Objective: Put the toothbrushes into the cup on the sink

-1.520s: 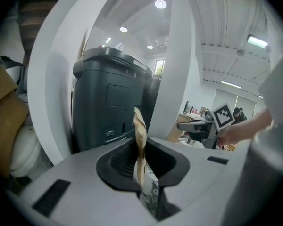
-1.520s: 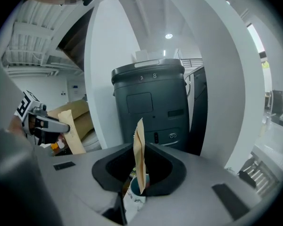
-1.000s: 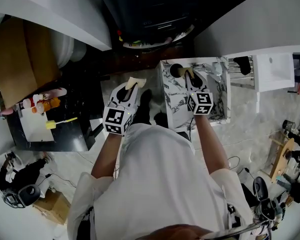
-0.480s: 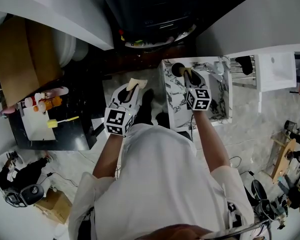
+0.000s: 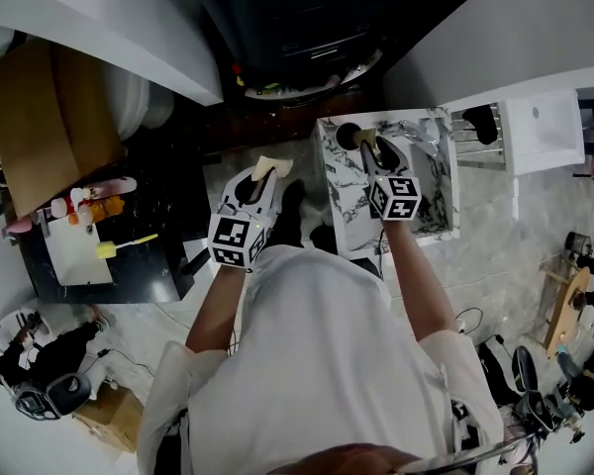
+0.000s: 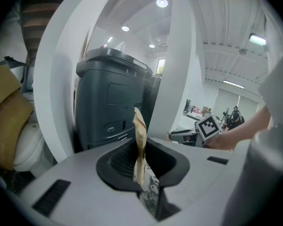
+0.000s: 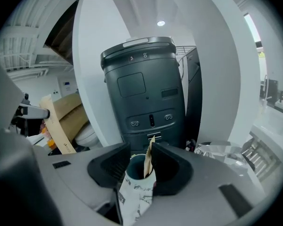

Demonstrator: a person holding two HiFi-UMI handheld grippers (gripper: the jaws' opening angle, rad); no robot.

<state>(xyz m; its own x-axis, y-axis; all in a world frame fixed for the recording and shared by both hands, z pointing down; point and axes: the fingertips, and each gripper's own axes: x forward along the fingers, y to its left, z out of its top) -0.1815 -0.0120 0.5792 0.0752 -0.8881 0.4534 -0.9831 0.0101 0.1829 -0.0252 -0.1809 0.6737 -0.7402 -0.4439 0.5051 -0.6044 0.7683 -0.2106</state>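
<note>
The marble-patterned cup [image 7: 137,188] stands between the jaws of my right gripper [image 7: 140,163], at the near-left corner of the marble sink top [image 5: 431,181]. A tan toothbrush [image 7: 149,160] stands in the cup and leans toward the right jaw. These jaws have just been opening and now stand apart on either side of the cup, not pressing the brush. In the head view the right gripper [image 5: 373,146] hovers at the cup [image 5: 347,137]. My left gripper [image 6: 140,166] is shut on a second tan toothbrush [image 6: 139,135], held left of the sink in the head view [image 5: 261,171].
A dark grey bin [image 7: 144,93] stands straight ahead between white curved panels. A metal rack [image 5: 470,129] lies on the sink's right side. A black stand with small bottles [image 5: 89,236] is at the left, and brown cardboard [image 5: 35,117] beyond it.
The right gripper's jaws have spread apart at the cup, and its marker cube has rolled slightly. The left gripper has stayed put with its toothbrush.
</note>
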